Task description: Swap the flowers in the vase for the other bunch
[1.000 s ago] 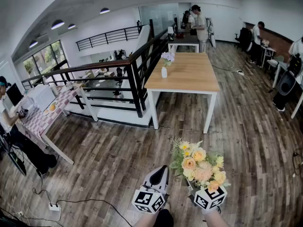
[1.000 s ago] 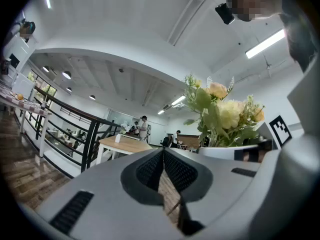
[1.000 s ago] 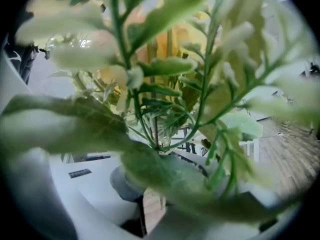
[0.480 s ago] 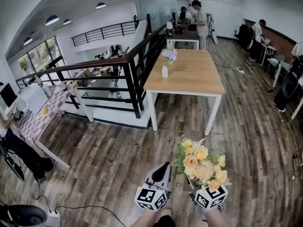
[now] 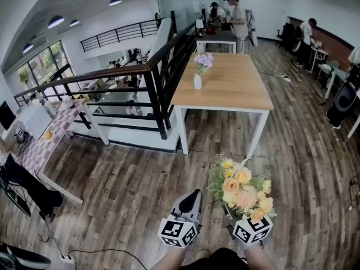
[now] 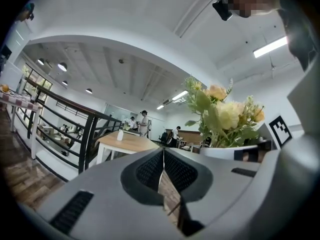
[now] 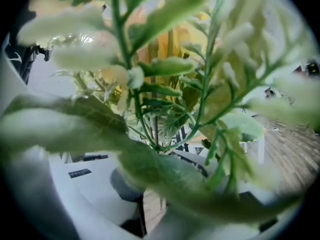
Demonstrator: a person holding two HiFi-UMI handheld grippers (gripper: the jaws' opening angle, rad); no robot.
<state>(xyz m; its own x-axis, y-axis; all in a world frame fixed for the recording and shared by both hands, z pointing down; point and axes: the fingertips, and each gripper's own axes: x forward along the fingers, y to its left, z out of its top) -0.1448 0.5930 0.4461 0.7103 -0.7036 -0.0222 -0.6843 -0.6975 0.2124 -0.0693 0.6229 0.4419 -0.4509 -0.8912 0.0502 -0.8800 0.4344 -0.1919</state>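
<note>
A white vase (image 5: 197, 82) with purple flowers (image 5: 203, 61) stands near the left edge of a wooden table (image 5: 225, 89), some way ahead of me. My right gripper (image 5: 235, 215) is shut on the stems of a yellow and orange bunch (image 5: 243, 188), which stands upright above it. In the right gripper view the bunch's leaves (image 7: 150, 134) fill the picture and hide most of the jaws. My left gripper (image 5: 194, 194) is shut and holds nothing; it sits just left of the bunch. The left gripper view shows its jaws (image 6: 163, 153) pressed together, the bunch (image 6: 222, 115) at right, and the vase (image 6: 120, 135) far off.
A black railing (image 5: 152, 89) runs along the table's left side. A checked table (image 5: 36, 151) stands at the far left. People stand at desks at the back (image 5: 236, 16) and right (image 5: 306, 35). Cables lie on the wooden floor at lower left (image 5: 67, 257).
Both grippers and the bunch have moved forward across the floor toward the wooden table, which now looks nearer. Neither gripper's jaws have changed.
</note>
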